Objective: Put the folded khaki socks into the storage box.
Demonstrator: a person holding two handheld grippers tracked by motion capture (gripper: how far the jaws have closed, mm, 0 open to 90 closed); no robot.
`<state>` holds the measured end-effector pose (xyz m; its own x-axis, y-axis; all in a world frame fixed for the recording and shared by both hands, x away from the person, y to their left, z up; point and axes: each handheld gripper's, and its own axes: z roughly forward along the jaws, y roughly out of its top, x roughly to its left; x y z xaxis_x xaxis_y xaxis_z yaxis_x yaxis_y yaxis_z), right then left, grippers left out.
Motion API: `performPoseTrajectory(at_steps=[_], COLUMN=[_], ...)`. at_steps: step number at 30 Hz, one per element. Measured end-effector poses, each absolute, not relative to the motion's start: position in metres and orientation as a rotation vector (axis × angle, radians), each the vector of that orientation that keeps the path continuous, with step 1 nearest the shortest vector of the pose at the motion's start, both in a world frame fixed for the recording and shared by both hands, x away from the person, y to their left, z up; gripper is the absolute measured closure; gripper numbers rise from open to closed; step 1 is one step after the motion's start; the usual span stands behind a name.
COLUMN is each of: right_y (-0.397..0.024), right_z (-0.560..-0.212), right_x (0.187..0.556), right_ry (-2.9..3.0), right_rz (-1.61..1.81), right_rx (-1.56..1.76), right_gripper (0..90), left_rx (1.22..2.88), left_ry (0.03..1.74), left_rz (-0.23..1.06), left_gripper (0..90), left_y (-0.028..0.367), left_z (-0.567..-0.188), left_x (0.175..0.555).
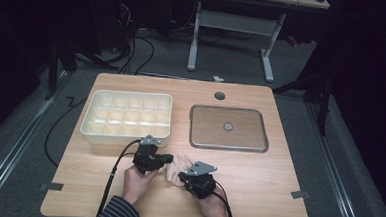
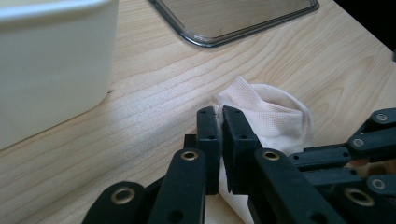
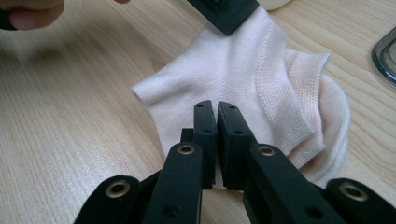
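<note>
Socks lie on the table near its front edge, between both grippers; I judge folding or pairing barely begun, with stowing left. One compartment box, one tray, apparently two socks stacked. Left gripper is clamped on a sock's cuff; right gripper is pinched on the sock fabric.
</note>
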<state>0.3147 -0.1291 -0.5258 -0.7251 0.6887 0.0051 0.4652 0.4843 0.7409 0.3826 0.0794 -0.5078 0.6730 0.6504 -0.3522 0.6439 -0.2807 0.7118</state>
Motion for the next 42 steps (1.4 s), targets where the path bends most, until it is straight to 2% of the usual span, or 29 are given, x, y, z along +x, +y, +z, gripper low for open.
performPoseTrajectory(at_steps=[8,12,16,24,42], right_y=[-0.13,-0.131,-0.137,-0.138,-0.129], right_z=[-0.526,-0.525,-0.519,-0.505,-0.523], right_x=[0.315,0.316,0.318,0.335,0.346], right_ry=[2.444,2.446,2.399,2.332,2.395], right_rz=[1.097,1.126,1.163,1.178,1.095], right_rx=[0.982,0.993,1.05,1.092,1.103], right_gripper=[86.2,82.9,89.4,90.0,90.0], left_rx=[1.968,1.977,1.987,2.0,1.971], left_ry=[0.983,0.979,0.971,0.97,0.948], left_rz=[-0.011,-0.013,-0.01,-0.002,-0.022], left_gripper=[86.6,86.6,86.5,86.5,86.3], left_y=[0.081,0.081,0.081,0.081,0.08], left_z=[-0.503,-0.503,-0.502,-0.502,-0.499], left_x=[0.379,0.378,0.377,0.377,0.373])
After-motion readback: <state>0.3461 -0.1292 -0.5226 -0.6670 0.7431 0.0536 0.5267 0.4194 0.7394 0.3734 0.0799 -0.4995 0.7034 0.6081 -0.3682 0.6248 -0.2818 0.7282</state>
